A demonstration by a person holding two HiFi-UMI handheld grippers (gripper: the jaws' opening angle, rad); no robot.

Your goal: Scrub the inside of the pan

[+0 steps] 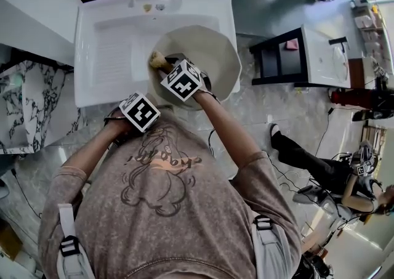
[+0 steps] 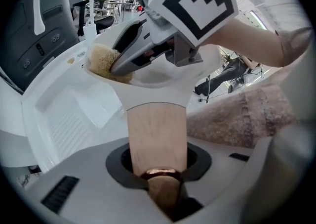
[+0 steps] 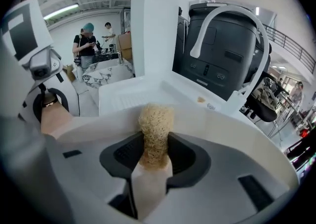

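Head view showed the pan (image 1: 209, 50) sitting in the sink (image 1: 104, 50), at the person's 12 o'clock. The left claw (image 2: 158, 166) was clamped on the pan's wooden handle (image 2: 155, 129). The right claw (image 3: 154, 156) pinched a loofah scrubber (image 3: 155, 119) against the pan's 9 o'clock wall. Scrubbing seemed under way; no suds or grime showed, so how much remained was unclear.

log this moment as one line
left gripper: shut on wooden pan handle | right gripper: shut on loofah scrubber | scrubber: inside pan, near rim | pan: in white sink
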